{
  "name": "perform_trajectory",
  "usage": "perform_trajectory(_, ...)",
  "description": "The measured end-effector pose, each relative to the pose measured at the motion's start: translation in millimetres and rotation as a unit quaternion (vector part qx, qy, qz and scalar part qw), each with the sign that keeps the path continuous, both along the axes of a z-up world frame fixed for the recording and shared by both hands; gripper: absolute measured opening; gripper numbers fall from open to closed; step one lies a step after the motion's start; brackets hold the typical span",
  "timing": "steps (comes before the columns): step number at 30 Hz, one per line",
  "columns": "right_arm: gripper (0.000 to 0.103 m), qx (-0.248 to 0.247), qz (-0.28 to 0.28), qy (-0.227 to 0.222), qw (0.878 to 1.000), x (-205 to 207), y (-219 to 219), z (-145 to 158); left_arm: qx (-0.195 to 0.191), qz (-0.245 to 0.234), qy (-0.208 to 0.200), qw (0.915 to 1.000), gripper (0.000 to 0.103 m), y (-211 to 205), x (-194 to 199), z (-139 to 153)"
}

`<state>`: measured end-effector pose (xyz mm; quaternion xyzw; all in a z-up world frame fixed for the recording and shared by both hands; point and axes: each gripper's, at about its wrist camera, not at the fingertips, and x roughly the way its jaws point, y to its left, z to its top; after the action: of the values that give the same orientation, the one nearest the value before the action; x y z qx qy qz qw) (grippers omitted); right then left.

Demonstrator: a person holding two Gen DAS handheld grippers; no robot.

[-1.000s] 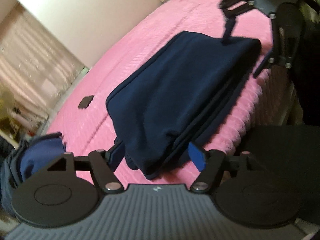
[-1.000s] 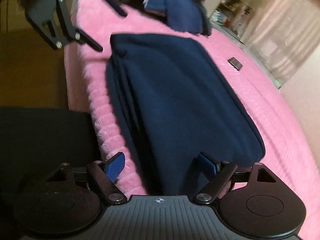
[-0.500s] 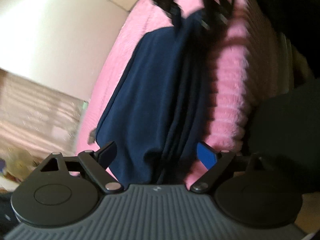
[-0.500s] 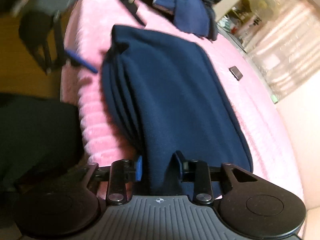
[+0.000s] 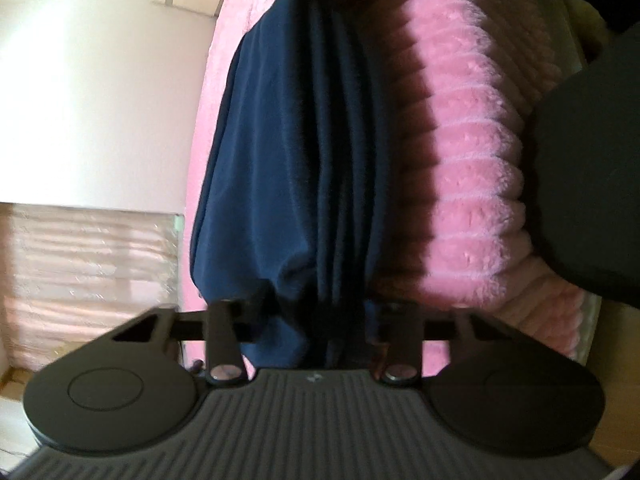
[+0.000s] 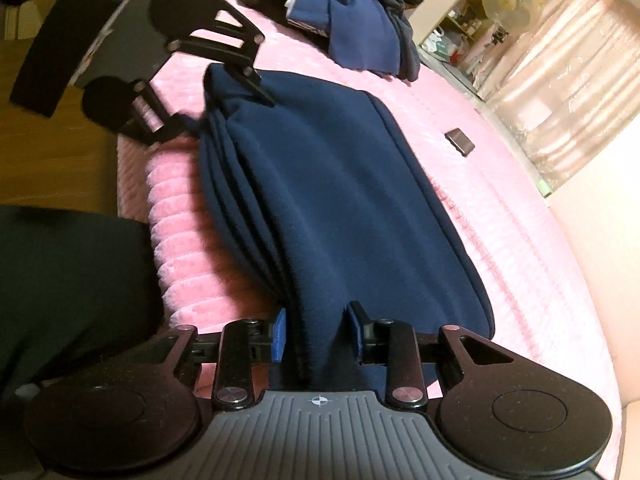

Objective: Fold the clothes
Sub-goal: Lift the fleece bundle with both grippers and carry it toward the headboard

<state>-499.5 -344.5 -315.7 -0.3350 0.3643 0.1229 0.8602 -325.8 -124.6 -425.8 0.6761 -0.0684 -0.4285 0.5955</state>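
Observation:
A folded navy garment [image 6: 340, 184] lies in layers along the near edge of a pink ribbed bed cover [image 6: 500, 208]. My right gripper [image 6: 318, 332] is shut on the garment's near end, with both blue pads pressed against the stacked folds. At the far end, my left gripper [image 6: 232, 108] straddles the other corner. In the left wrist view the garment [image 5: 280, 160] runs away from me, bunched between the jaws of the left gripper [image 5: 312, 312]. The jaws are closing on the layers. Cloth hides their pads.
A loose heap of blue and dark clothes [image 6: 360, 28] sits at the far end of the bed. A small dark flat object [image 6: 460, 142] lies on the cover beyond the garment. Wooden floor [image 6: 60, 152] and a person's dark clothing [image 6: 68, 280] border the bed's edge.
My left gripper came down to the garment's end, rolled, and its jaws narrowed around the folds. My right gripper went from open to shut on the near end and then held still.

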Motion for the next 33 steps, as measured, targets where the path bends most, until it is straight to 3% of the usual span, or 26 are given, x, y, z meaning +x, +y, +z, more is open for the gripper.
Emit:
perform_trajectory(1, 0.032, -0.009, 0.005, -0.003, 1.000, -3, 2, -3, 0.000, 0.006, 0.010, 0.9999, 0.031, -2, 3, 2)
perform_trajectory(2, 0.046, -0.020, 0.009, -0.006, 1.000, -7, 4, -7, -0.001, 0.012, 0.023, 0.9997, 0.030, -4, 6, 6)
perform_trajectory(3, 0.068, -0.033, 0.012, -0.011, 0.999, -11, 6, -10, -0.004, 0.020, 0.037, 0.9991, 0.029, -7, 10, 11)
perform_trajectory(5, 0.080, -0.052, 0.019, -0.023, 0.998, -21, 9, -17, -0.011, 0.037, 0.072, 0.9966, 0.028, -13, 18, 21)
perform_trajectory(7, 0.080, -0.054, 0.020, -0.020, 0.998, -26, 10, -23, -0.031, 0.062, 0.127, 0.9895, 0.027, -18, 31, 35)
perform_trajectory(11, 0.079, -0.061, 0.010, -0.028, 0.998, -24, 11, -32, -0.069, 0.108, 0.227, 0.9654, 0.027, -30, 59, 64)
perform_trajectory(13, 0.079, -0.057, -0.003, -0.035, 0.998, -17, 12, -36, -0.077, 0.118, 0.249, 0.9581, 0.026, -34, 68, 72)
perform_trajectory(15, 0.070, -0.068, -0.013, -0.042, 0.997, -10, 13, -41, -0.075, 0.117, 0.251, 0.9580, 0.026, -38, 70, 74)
perform_trajectory(19, 0.065, -0.125, 0.016, -0.057, 0.990, -9, 20, -53, -0.063, 0.108, 0.232, 0.9647, 0.027, -36, 73, 69)
perform_trajectory(20, 0.050, -0.136, 0.020, -0.059, 0.989, -9, 21, -54, -0.060, 0.106, 0.226, 0.9664, 0.027, -35, 72, 67)
perform_trajectory(24, 0.033, -0.126, 0.005, -0.055, 0.991, -6, 15, -42, -0.051, 0.094, 0.202, 0.9736, 0.028, -29, 63, 58)
perform_trajectory(33, 0.030, -0.096, -0.010, -0.045, 0.994, 0, 5, -11, -0.039, 0.088, 0.164, 0.9817, 0.031, -25, 52, 46)
